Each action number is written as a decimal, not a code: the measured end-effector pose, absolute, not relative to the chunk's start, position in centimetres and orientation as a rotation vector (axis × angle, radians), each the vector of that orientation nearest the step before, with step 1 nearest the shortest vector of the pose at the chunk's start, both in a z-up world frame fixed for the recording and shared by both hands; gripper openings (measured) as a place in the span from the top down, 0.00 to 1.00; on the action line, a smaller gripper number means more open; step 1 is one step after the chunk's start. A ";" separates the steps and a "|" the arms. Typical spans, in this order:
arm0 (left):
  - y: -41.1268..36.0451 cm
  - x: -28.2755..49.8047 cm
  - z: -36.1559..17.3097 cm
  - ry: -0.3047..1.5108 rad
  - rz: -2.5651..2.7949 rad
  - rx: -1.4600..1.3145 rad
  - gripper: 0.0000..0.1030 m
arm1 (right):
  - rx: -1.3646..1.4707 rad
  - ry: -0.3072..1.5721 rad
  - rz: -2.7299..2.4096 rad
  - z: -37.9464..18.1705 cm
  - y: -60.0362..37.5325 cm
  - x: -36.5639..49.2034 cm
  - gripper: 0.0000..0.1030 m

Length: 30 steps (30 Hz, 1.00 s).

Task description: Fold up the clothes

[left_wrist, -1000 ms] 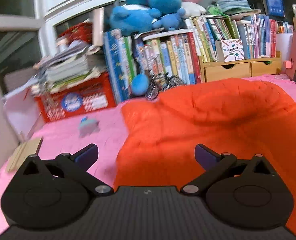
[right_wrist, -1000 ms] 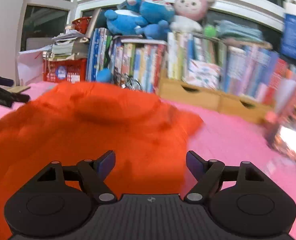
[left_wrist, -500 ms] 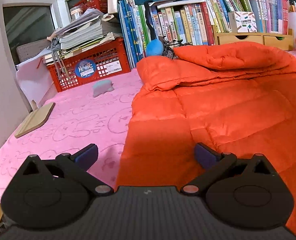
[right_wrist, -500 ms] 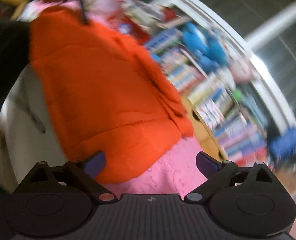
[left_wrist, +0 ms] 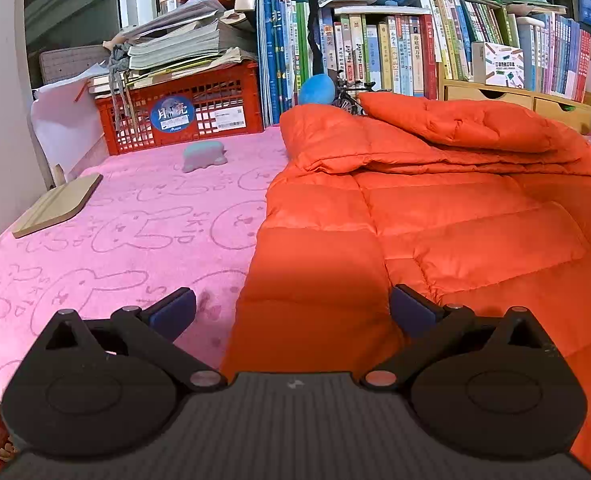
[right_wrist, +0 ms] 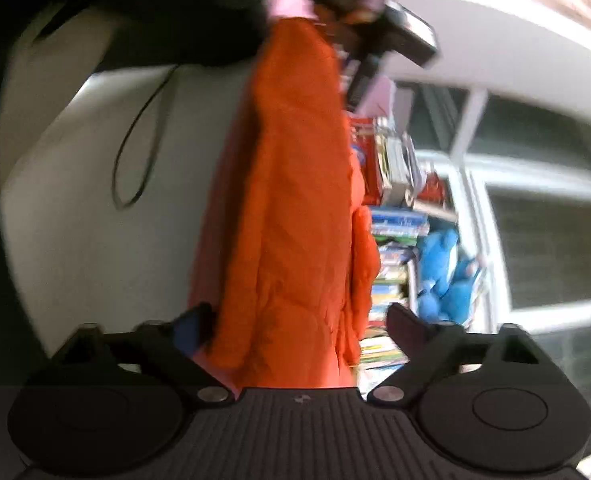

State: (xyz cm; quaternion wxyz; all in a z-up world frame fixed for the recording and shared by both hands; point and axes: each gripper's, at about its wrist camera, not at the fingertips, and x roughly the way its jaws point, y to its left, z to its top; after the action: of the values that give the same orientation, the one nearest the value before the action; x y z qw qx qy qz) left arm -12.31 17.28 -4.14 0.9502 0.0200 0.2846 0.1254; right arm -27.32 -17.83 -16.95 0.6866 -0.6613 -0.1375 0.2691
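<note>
An orange quilted jacket (left_wrist: 435, 220) lies flat on the pink cloth (left_wrist: 135, 232), with one part folded over at the back. My left gripper (left_wrist: 291, 312) hovers open over the jacket's near left edge, with nothing pinched. The right wrist view is rolled about a quarter turn and blurred. There the jacket (right_wrist: 295, 200) runs up the frame, and its near edge sits between the fingers of my right gripper (right_wrist: 297, 326). Those jaws are closing, and the right pad still stands off the fabric. The left gripper (right_wrist: 379, 40) shows as a dark blur at the top.
A red crate (left_wrist: 183, 116) under stacked papers, rows of books (left_wrist: 375, 56) and wooden drawers (left_wrist: 495, 98) line the back. A small grey toy (left_wrist: 203, 156) and a wooden board (left_wrist: 59, 204) lie on the pink cloth at the left. A person's white top (right_wrist: 75, 200) fills the right view's left side.
The jacket has gone from a raised heap to lying flat. My right gripper rolled about a quarter turn and dropped to the jacket's edge. My left gripper sank a little.
</note>
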 end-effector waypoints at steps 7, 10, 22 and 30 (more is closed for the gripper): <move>16.7 -12.5 -3.5 0.562 0.258 0.097 0.00 | -1.015 -0.054 0.640 -8.0 -16.3 -25.4 0.70; 17.2 -13.0 -2.0 0.515 0.267 0.119 0.00 | -0.813 0.001 0.616 -4.2 -16.4 -22.7 0.72; 25.8 -16.3 8.6 0.226 0.364 0.022 0.00 | -0.051 0.403 0.445 2.4 -16.1 1.4 0.72; 25.3 -14.3 5.7 0.314 0.228 0.019 0.00 | 0.213 0.558 0.409 -2.5 -17.8 6.7 0.21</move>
State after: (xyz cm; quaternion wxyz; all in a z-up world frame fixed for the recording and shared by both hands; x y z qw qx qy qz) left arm -14.30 25.29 5.65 0.9812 0.0096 0.1560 0.1135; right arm 6.66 -17.79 -2.50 0.9353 0.1041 0.2730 0.1999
